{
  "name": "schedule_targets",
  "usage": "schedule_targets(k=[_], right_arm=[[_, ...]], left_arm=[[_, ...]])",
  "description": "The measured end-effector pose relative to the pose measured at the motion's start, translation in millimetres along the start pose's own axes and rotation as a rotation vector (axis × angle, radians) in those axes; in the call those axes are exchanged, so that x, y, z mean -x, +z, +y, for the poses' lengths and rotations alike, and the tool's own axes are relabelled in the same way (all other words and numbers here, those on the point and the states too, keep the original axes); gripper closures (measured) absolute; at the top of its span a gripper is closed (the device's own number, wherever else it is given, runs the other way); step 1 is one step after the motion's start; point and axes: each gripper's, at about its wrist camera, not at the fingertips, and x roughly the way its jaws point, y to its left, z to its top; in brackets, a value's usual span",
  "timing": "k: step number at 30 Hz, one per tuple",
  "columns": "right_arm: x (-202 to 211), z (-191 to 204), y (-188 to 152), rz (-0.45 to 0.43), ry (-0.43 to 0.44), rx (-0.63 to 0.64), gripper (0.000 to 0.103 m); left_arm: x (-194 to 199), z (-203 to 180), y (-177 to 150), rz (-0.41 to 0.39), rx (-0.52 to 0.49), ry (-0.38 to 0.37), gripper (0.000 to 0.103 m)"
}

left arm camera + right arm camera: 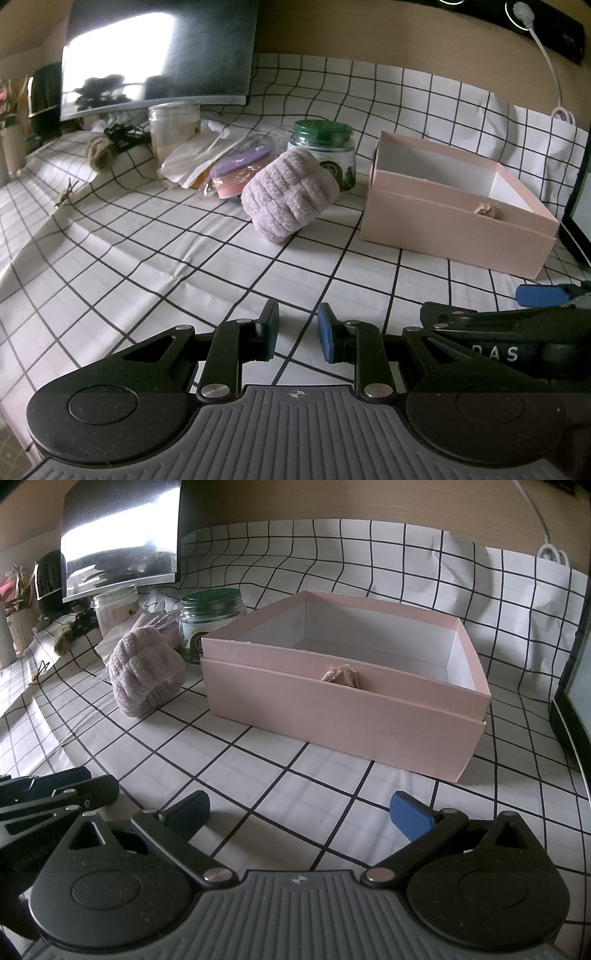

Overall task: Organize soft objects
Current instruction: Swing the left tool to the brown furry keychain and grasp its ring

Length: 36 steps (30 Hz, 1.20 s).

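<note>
Left gripper (298, 328) empty, plush roll (290, 195) angled toward pink box (458, 221)

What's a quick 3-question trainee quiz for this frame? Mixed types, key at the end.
1. True or false: the fluffy lilac towel already lies inside the pink box.
2. Which gripper has the wider gap between its fingers? A) left gripper B) right gripper
3. Fill in: the jar right behind the towel has a ____ lid.

Key: 1 false, it sits on the checked cloth to the left of the box; only a small beige thing peeks over the box wall. 2 B. 3 green.
</note>
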Motion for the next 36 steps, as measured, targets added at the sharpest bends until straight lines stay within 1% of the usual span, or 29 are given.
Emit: schedule_targets(k=[2, 5, 9, 11, 13, 15, 16, 17, 18, 20, 23, 24, 26, 27, 29, 30, 34, 36], right_arm=[[-2, 2, 6, 0.036, 0.007, 0.004, 0.000], [-5, 4, 14, 0.113, 0.015, 0.019, 0.000], [-6, 7, 19, 0.168, -0.007, 0.002, 0.000], [-6, 8, 21, 0.188, -0.017, -0.007, 0.000], [-7, 8, 24, 0.214, -0.008, 0.000, 0.000], [-10, 8, 29, 0.243, 0.000, 0.009, 0.000], [-11, 9, 32, 0.262, -0.001, 0.003, 0.002], [-11, 10, 36, 0.273, -0.003, -0.014, 0.008], [-10, 12, 40, 0.263, -0.010, -0.028, 0.008], [-1, 20, 54, 0.196, -0.028, -0.049, 0.008], [11, 42, 86, 0.086, -0.049, -0.056, 0.008], [13, 50, 98, 0.056, -0.056, -0.063, 0.008], [16, 71, 124, 0.009, -0.068, -0.078, 0.008], [17, 80, 136, -0.003, -0.062, -0.084, 0.008], [13, 103, 160, -0.019, -0.044, -0.103, 0.008], [10, 114, 170, -0.019, -0.037, -0.112, 0.008], [-6, 160, 206, -0.020, -0.033, -0.131, 0.008], [-16, 186, 221, -0.023, -0.042, -0.115, 0.008]], left_arm=[[0, 3, 0, -0.002, 0.013, -0.010, 0.077], [1, 6, 0, -0.004, 0.025, -0.019, 0.077], [0, 4, 1, 0.000, -0.027, -0.025, 0.077], [-1, 6, 3, 0.014, -0.037, -0.042, 0.077], [-3, 16, 10, 0.040, -0.014, -0.077, 0.077], [-1, 31, 19, 0.039, 0.012, -0.085, 0.077], [1, 39, 24, 0.034, 0.020, -0.083, 0.077], [4, 50, 32, 0.019, 0.027, -0.072, 0.077], [7, 60, 38, 0.006, 0.031, -0.064, 0.077], [14, 88, 57, -0.012, 0.061, -0.062, 0.077], [17, 141, 90, 0.013, 0.174, -0.120, 0.078], [17, 163, 102, 0.022, 0.211, -0.126, 0.078], [17, 194, 121, 0.020, 0.239, -0.099, 0.078], [18, 208, 130, 0.011, 0.240, -0.069, 0.078], [20, 244, 151, -0.018, 0.229, 0.021, 0.079], [21, 261, 158, -0.035, 0.231, 0.043, 0.079], [24, 324, 180, -0.083, 0.224, 0.062, 0.079], [21, 360, 193, -0.082, 0.203, 0.046, 0.079]])
